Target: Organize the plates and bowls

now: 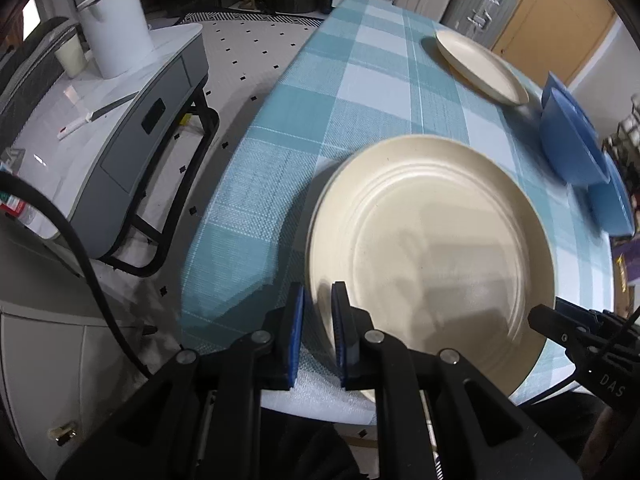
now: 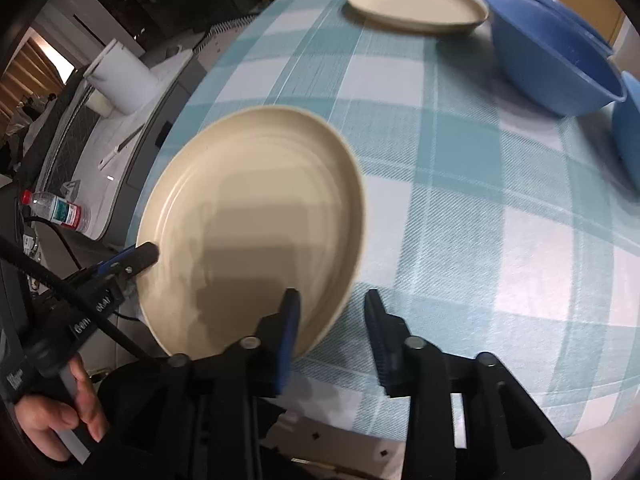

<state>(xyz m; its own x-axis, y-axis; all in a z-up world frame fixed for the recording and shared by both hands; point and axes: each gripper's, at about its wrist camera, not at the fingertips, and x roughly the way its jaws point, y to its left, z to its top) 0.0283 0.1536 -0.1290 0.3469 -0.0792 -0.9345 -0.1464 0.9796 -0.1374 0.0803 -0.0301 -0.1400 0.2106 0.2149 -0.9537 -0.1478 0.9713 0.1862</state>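
A large cream plate (image 1: 432, 240) (image 2: 256, 216) hangs slightly tilted over the near left part of the checked teal tablecloth (image 1: 360, 92) (image 2: 480, 200). My left gripper (image 1: 318, 320) (image 2: 136, 258) is shut on its near rim. My right gripper (image 2: 332, 320) (image 1: 548, 320) straddles the opposite rim with its jaws open. One of its fingers (image 2: 290, 328) lies over the plate's inside, and the other stands apart over the cloth. A second cream plate (image 1: 480, 68) (image 2: 416, 6) lies at the far end. Blue bowls (image 1: 572, 140) (image 2: 556, 56) sit at the right.
Another blue dish (image 1: 612, 204) (image 2: 628, 128) lies at the table's right edge. Left of the table stands a grey side table (image 1: 132, 128) with a white canister (image 1: 116, 28) and a water bottle (image 2: 56, 210). A person's hand (image 2: 60, 420) holds the left gripper.
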